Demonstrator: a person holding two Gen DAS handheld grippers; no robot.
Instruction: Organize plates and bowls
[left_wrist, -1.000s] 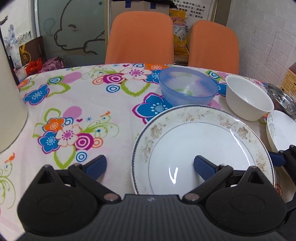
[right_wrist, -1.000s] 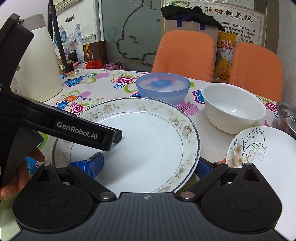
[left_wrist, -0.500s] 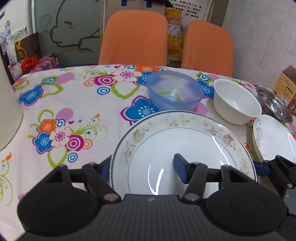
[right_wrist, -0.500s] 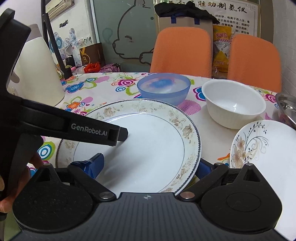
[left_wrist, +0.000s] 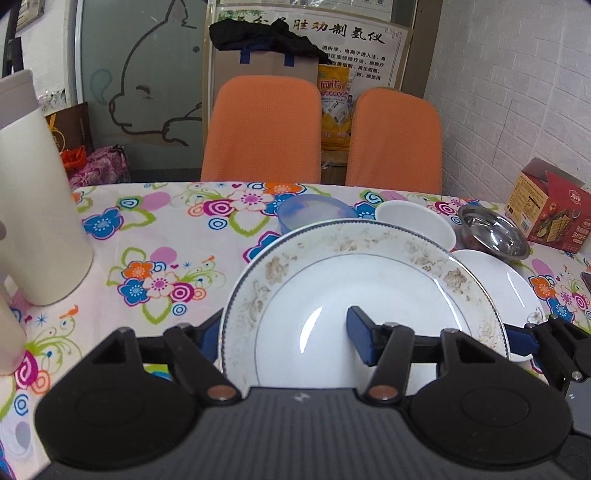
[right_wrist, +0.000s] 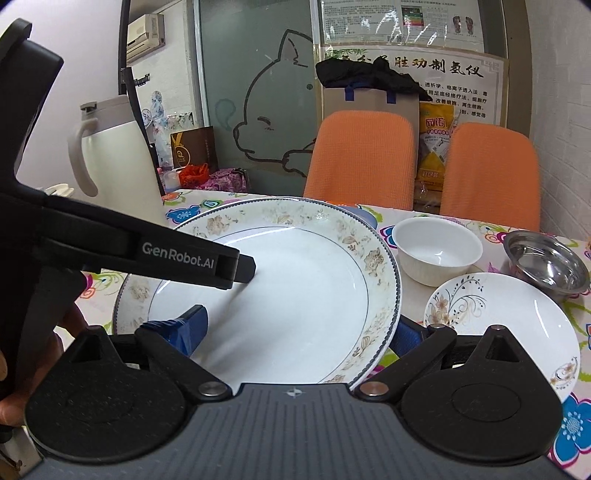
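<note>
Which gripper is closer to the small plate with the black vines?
Right. The right gripper clamps the big plate's edge just beside the small plate; the left gripper holds that big plate's opposite edge, farther away.

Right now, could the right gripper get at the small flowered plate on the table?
Probably not as things stand. The right gripper is clamped on the rim of the big plate, sharing it with the left gripper. The small flowered plate lies uncovered just to its right, so the path is free once it lets go.
</note>
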